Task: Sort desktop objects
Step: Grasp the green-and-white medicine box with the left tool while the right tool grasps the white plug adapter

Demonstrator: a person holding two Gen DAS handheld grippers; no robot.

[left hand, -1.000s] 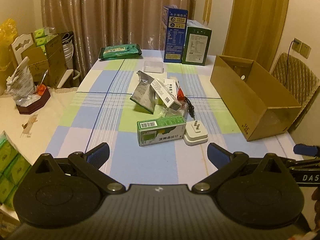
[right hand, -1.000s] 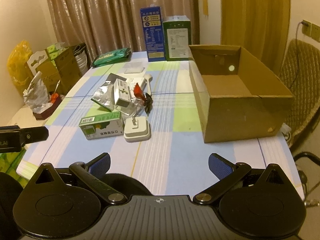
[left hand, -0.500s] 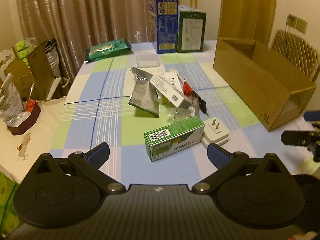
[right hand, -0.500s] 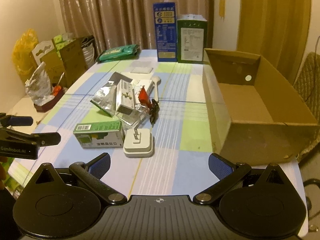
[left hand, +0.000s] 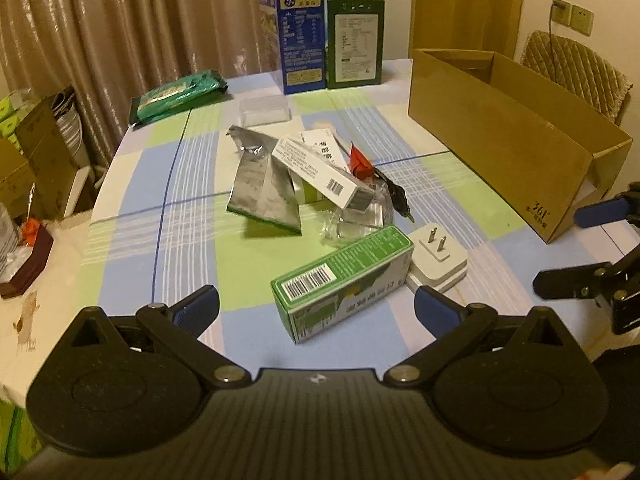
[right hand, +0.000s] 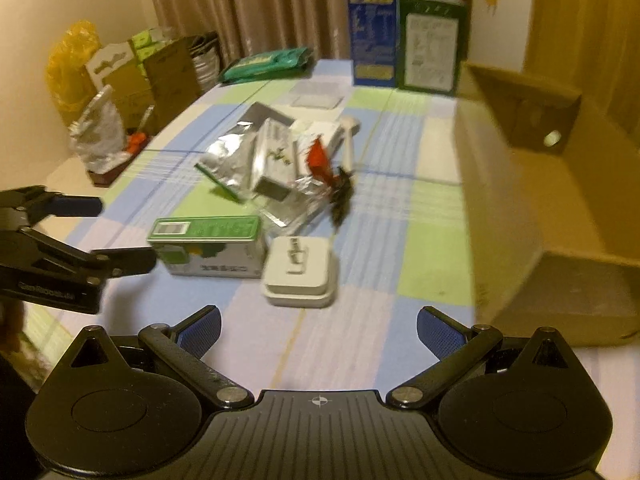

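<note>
A green medicine box lies on the checked tablecloth, with a white plug adapter touching its right end. Behind them is a loose pile: a silver pouch, a white barcoded box, a red scrap and a black cable. An open cardboard box stands on the right. My left gripper is open just in front of the green box. Holding nothing, my right gripper is open in front of the adapter.
A blue carton and a green carton stand at the table's far edge, with a green wipes pack and a clear case nearby. Cardboard boxes crowd the floor on the left. A padded chair sits behind the box.
Both grippers have moved forward over the table toward the pile. The green box and the adapter now lie much closer to the fingertips. Both stay open.
</note>
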